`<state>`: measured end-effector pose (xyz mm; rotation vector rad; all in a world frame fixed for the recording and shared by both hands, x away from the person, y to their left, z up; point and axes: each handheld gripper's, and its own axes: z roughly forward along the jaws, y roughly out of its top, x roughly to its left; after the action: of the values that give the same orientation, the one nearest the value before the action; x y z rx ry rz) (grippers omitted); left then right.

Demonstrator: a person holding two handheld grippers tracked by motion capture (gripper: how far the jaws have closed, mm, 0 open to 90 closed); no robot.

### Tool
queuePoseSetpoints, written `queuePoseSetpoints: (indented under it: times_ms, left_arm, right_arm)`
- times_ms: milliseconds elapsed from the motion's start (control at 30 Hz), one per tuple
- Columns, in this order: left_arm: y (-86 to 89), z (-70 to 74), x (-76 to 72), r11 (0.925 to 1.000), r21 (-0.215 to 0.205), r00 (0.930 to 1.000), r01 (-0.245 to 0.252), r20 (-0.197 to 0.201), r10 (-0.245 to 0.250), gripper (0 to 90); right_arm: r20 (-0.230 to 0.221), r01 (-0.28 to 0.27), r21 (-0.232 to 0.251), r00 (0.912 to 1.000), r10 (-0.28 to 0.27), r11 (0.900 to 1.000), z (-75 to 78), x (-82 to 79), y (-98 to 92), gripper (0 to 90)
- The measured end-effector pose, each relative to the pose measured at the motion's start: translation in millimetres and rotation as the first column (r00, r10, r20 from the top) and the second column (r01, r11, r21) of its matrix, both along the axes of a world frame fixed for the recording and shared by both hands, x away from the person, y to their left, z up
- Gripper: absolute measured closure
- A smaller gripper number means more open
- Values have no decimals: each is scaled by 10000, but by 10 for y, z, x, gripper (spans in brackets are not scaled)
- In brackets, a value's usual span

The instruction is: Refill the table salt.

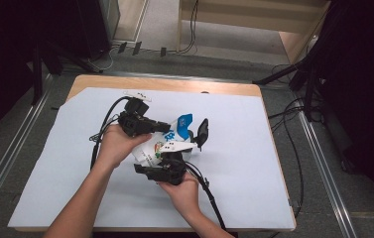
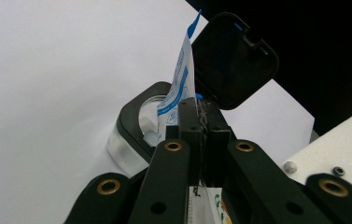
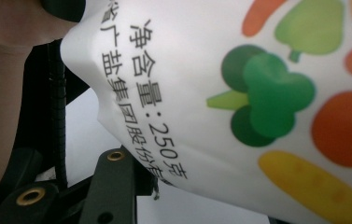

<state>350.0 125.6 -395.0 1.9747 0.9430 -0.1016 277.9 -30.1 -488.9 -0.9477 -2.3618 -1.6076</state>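
Bag (image 1: 160,146): white plastic pouch, blue print at the top, vegetable pictures and black text lower down. I have it held up off the desk (image 1: 254,148), roughly mid-desk, tilted over the container (image 2: 134,135).

Container: clear-walled box with a black rim, sits just under and beside the bag's blue end. Its black hinged lid (image 2: 232,58) stands open, on the far side of the bag in the left tool's view. Something white shows inside the opening, can't tell what.

Left tool (image 2: 200,112): closed tight on the bag's upper edge, jaws pinched together with the film between them. In the high view it sits at the bag's upper-left side (image 1: 167,128), my left hand (image 1: 117,144) wrapped around its body.

Right tool (image 1: 167,157): sits at the bag's lower end, my right hand (image 1: 184,191) below it. In the right tool's view the bag's printed face lies right against the camera, one jaw visible under it. Jaws stand partly apart; they look to be gripping the bag's bulk, but the pad contact itself is hidden.

Desk: wooden top covered by a white sheet (image 1: 50,188) under the bag. Cables (image 1: 102,126) trail from both tools, away from the bag.
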Motion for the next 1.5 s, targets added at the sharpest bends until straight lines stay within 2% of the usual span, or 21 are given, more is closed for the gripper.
queuePoseSetpoints:
  times_ms: [133,267,433,500,633,933,1200,1500]
  left_arm:
    - [29,5,43,10000,-62,10000,9,68,-8,900]
    - [16,27,75,9996,272,10000,-25,40,24,900]
    - [-6,35,118,9994,347,10000,42,-18,-41,900]
    - [-14,43,118,9987,506,10000,82,47,-84,900]
    - [-3,50,115,9990,423,9999,116,99,-120,900]
    - [-59,9,118,9982,537,9996,249,114,-256,900]
    - [-54,-30,126,9997,249,10000,68,35,-69,900]
    - [-66,-27,118,9995,291,9999,105,-74,-103,900]
  right_arm:
    - [82,81,-161,9999,-80,9998,24,29,27,590]
    - [264,270,-245,9993,-264,9993,25,34,67,566]
    - [364,459,-235,9983,-451,9987,28,57,81,577]
    - [320,476,-171,9984,-470,9987,24,59,83,578]
    - [341,530,-73,9980,-527,9986,21,54,94,580]
    - [528,475,-323,9976,-458,9983,2,47,50,582]
    - [382,493,-335,9981,-480,9982,-16,62,29,584]
    - [263,484,-201,9985,-479,9986,-18,50,26,585]
